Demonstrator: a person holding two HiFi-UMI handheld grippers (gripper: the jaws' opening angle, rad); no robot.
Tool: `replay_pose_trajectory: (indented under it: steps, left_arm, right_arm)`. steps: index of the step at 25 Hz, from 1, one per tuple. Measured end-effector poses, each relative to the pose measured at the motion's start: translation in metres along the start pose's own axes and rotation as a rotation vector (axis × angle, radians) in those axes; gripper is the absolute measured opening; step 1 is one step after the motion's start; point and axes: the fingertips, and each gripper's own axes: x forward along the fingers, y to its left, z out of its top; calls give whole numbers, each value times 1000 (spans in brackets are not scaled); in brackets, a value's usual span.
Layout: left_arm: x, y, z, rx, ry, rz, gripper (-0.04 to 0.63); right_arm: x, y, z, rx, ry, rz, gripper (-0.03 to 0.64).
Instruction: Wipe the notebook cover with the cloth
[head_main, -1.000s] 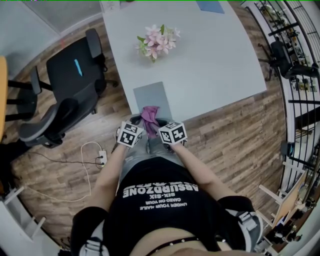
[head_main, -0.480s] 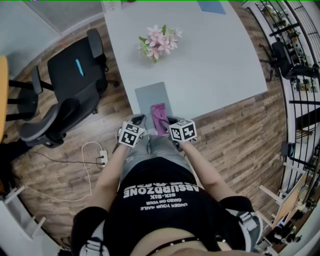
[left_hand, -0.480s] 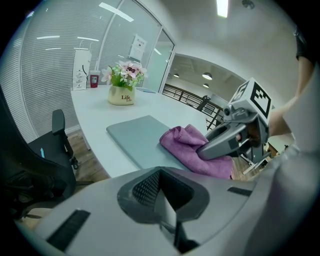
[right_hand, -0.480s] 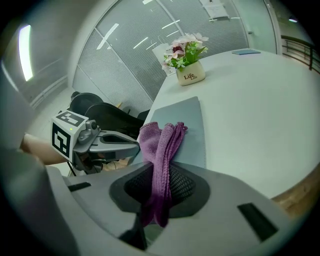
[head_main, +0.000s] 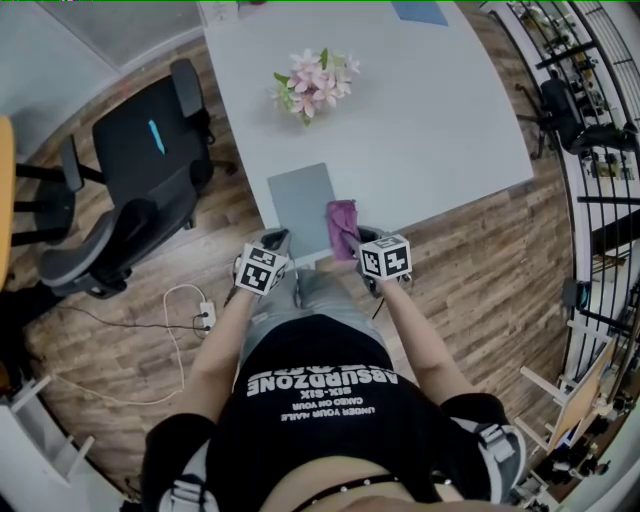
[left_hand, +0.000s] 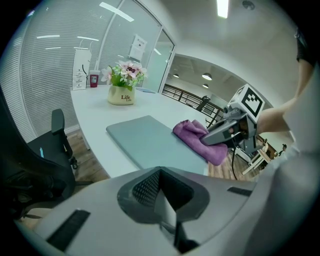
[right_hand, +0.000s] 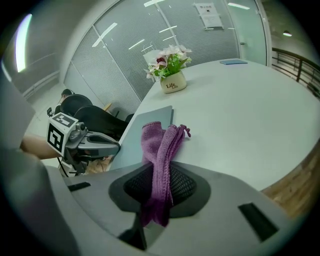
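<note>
Head view first: the grey notebook (head_main: 300, 198) lies flat at the near edge of the white table (head_main: 440, 120). The purple cloth (head_main: 343, 226) sits along its right edge, held by the right gripper (head_main: 362, 240). The left gripper (head_main: 279, 240) hangs just off the notebook's near left corner. From up here we can't tell if the cloth actually presses on the cover.

Left gripper view: our jaws are closed together with nothing between them. The gripper body cuts off the notebook's near edge.

Right gripper view: the jaws are pinched tight on the cloth's bunched end, and the rest flops forward. It looks soft, light and limp, so gripping the bunch seems right. The notebook looks thin and probably slides easily, so we'd pin its near corner.
</note>
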Motion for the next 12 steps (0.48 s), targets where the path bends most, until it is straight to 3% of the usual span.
replay_pose_trajectory:
  steps: [6, 12]
  left_arm:
    - [1, 0, 0, 0, -2, 0, 17]
    - [0, 0, -1, 1, -4, 3, 17]
  right_arm:
    - [3, 5, 2, -105, -16, -43, 83]
    - [3, 7, 0, -119, -21, -64, 81]
